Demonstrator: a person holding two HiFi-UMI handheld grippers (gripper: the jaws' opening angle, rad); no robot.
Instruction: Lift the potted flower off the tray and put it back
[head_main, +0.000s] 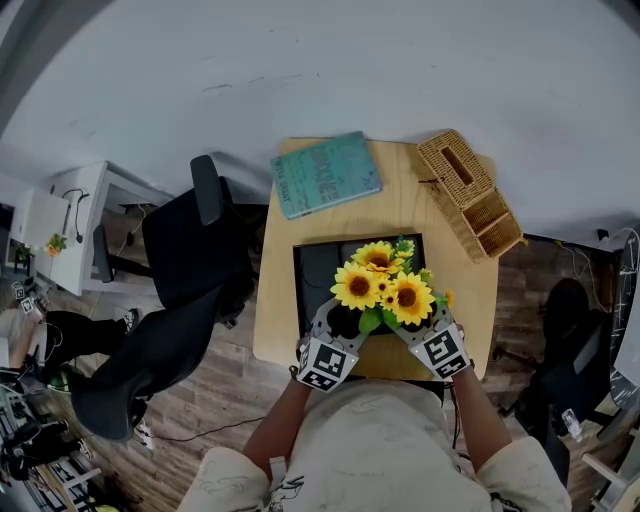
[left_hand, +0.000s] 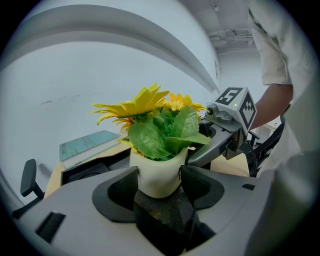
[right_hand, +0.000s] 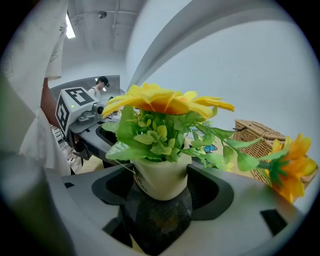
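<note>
A potted flower with yellow sunflowers and green leaves stands in a small white pot. In the head view it is over the near edge of the black tray on the wooden table. My left gripper is shut on the pot from the left. From the opposite side my right gripper is shut on the same pot. In the head view both grippers meet under the blooms, which hide the pot. I cannot tell whether the pot touches the tray.
A teal book lies at the table's far left and a wicker basket at the far right. A black office chair stands left of the table. A white wall rises behind it.
</note>
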